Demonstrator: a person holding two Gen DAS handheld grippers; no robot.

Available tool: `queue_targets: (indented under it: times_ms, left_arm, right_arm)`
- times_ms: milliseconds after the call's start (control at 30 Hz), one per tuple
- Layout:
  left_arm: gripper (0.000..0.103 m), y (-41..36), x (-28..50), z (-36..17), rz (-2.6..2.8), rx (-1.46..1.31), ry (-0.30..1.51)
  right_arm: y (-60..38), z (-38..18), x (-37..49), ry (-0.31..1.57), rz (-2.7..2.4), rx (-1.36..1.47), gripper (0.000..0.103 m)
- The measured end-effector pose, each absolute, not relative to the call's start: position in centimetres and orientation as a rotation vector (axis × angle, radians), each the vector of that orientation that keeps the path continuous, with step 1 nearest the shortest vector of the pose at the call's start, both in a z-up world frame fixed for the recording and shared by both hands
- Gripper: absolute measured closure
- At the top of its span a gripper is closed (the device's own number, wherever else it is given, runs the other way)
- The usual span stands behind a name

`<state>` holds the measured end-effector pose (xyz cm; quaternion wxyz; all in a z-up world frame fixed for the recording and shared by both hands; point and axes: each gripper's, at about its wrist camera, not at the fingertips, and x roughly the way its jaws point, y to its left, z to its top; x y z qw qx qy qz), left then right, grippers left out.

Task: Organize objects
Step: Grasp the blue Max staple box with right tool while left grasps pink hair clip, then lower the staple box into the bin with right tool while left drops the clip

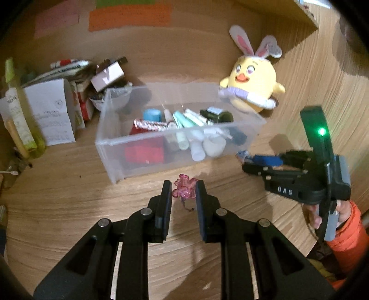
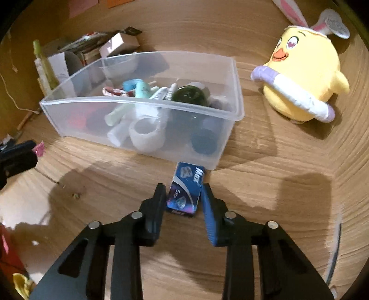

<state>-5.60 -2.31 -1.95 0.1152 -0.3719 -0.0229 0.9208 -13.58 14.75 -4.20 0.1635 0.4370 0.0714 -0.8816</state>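
Note:
A clear plastic bin (image 1: pixel 138 140) (image 2: pixel 138 102) on the wooden desk holds tubes, a dark jar, tape rolls and a red box. My left gripper (image 1: pixel 183 191) is shut on a small pink translucent charm (image 1: pixel 184 188), held just in front of the bin's near wall. My right gripper (image 2: pixel 183 193) is shut on a flat blue box (image 2: pixel 186 184) printed with white lettering, whose far end almost meets the bin's near right corner. In the left wrist view the right gripper (image 1: pixel 248 161) shows at the right, with a hand and an orange sleeve (image 1: pixel 346 230) behind it.
A yellow plush chick with rabbit ears (image 1: pixel 251 80) (image 2: pixel 304 76) stands right of the bin. Boxes, packets and a white bowl (image 1: pixel 110 99) are piled behind the bin on the left, beside a green tube (image 1: pixel 18 120). Coloured paper sheets (image 1: pixel 129 17) hang on the back wall.

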Motion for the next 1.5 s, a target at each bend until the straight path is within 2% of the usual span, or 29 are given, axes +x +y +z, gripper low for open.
queue_targets:
  times_ms: [233, 500, 900, 1133, 1500]
  left_arm:
    - [0.083, -2.8, -6.1, -0.2, 2.722, -1.020, -0.137]
    - [0.083, -3.1, -6.7, 2.6, 2.772, -0.926, -0.174]
    - [0.083, -3.8, -10.7, 6.0, 2.823, -0.834, -0.199]
    - [0.083, -4.1, -14.7, 5.5, 2.822, -0.892, -0.212]
    - [0.083, -5.2, -19.6, 0.1, 2.790, -1.123, -0.255]
  right_arm:
    - [15.3, -2.7, -11.2, 0.155, -2.519, 1.164, 0.078]
    - [14.8, 2.7, -9.2, 0.070, -2.527, 0.945, 0.078]
    - [13.2, 7.2, -13.3, 0.045, -2.540, 0.817, 0.078]
    - [12.1, 7.0, -16.8, 0.052, -2.530, 0.858, 0.078]
    - [10.5, 2.7, -20.5, 0.099, -2.463, 1.026, 0.078]
